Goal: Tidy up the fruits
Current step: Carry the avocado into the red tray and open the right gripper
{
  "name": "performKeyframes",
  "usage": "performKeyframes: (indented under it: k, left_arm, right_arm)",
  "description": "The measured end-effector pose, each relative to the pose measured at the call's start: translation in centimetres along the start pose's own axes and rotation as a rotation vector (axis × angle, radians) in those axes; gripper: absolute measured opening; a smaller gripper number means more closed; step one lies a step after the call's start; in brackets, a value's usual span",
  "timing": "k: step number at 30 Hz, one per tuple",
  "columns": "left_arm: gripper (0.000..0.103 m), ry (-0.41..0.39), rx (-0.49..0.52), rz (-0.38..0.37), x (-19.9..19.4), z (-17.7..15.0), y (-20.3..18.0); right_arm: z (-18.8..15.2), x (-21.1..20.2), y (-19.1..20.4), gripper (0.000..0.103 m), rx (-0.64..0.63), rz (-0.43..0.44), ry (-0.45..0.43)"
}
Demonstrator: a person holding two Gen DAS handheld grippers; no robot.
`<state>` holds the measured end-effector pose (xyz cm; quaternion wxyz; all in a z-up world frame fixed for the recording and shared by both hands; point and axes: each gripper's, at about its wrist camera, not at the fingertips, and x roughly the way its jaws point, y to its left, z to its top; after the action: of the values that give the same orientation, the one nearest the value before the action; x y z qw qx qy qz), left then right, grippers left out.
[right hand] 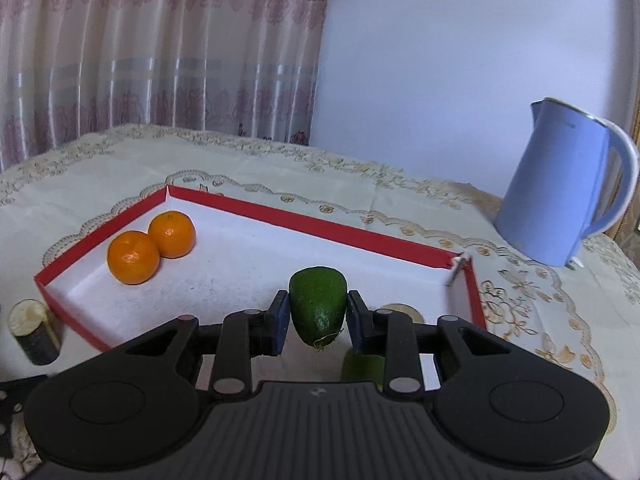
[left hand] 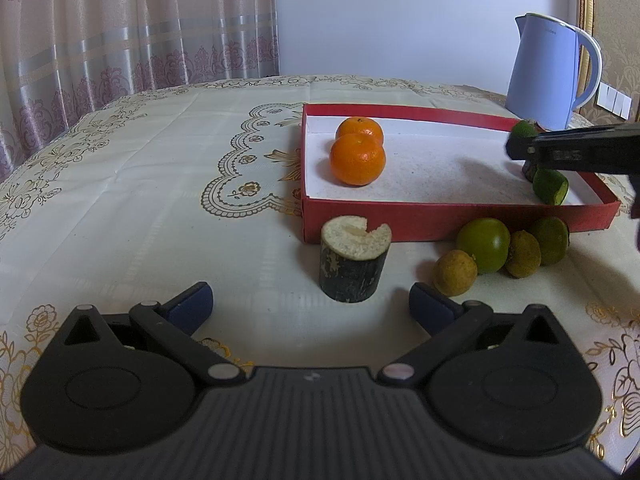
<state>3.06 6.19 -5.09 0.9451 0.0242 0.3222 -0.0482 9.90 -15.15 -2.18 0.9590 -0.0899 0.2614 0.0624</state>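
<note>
Between our right gripper's point(right hand: 318, 318) blue pads point(right hand: 279, 322) sits a green fruit point(right hand: 319, 305), clenched at its sides and hanging over the white floor of the red tray point(right hand: 256, 208). The grip looks narrow: the pads meet the fruit on curved, smooth skin, so we judge that any loosening or a tilt of the hand could let it roll out and drop early. Just below and to the right of that gripper, a second green fruit point(right hand: 362, 366) already lies in the tray, partly hidden by the fingers; if we lower straight down we may land on it and knock it about, or pinch it against the near wall. Farther ahead and to the left, two oranges point(right hand: 133, 257) rest touching each other in the far corner, well apart from our load, so they are not at risk unless the fruit rolls once released.

Ahead of our left gripper point(left hand: 311, 304), whose jaws stand wide apart and hold nothing, a cut dark stump point(left hand: 354, 265) stands upright on the tablecloth point(left hand: 140, 184). To its right a cluster of small green and yellowish fruits point(left hand: 484, 245) lies against the tray's outer wall. Reaching for those could nudge the stump over or push the tray. A blue kettle point(right hand: 568, 188) stands beyond the tray, clear of both hands.
</note>
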Motion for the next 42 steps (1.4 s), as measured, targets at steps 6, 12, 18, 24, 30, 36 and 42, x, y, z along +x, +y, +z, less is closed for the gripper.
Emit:
performKeyframes:
  k: [6, 12, 18, 24, 30, 36, 42]
  left_arm:
    - [0.103, 0.0, 0.0, 0.0, 0.0, 0.0, 0.0]
    - [0.103, 0.0, 0.0, 0.0, 0.0, 0.0, 0.0]
    - [0.103, 0.0, 0.0, 0.0, 0.0, 0.0, 0.0]
    - [0.103, 0.0, 0.0, 0.0, 0.0, 0.0, 0.0]
    - [0.103, 0.0, 0.0, 0.0, 0.0, 0.0, 0.0]
    - [0.103, 0.0, 0.0, 0.0, 0.0, 0.0, 0.0]
    - [0.103, -0.001, 0.0, 0.0, 0.0, 0.0, 0.0]
  right_arm:
    - [0.4, 2.8, 0.4, 0.029, 0.0, -0.009, 0.056]
    - [0.5, 4.8, 0.3, 0.029, 0.016, -0.028, 0.106]
    - [0.6, 5.2, 0.0, 0.03, 0.041, -0.027, 0.108]
    - [0.6, 5.1, -0.1, 0.03, 0.043, -0.026, 0.111]
    - [0.8, 3.0, -0.6, 0.032, 0.073, -0.011, 0.085]
    - [-1.2, -3.2, -1.2, 0.072, 0.071, -0.026, -0.027]
    - [-4.7, -7.3, -2.9, 0.077, 0.115, -0.034, 0.007]
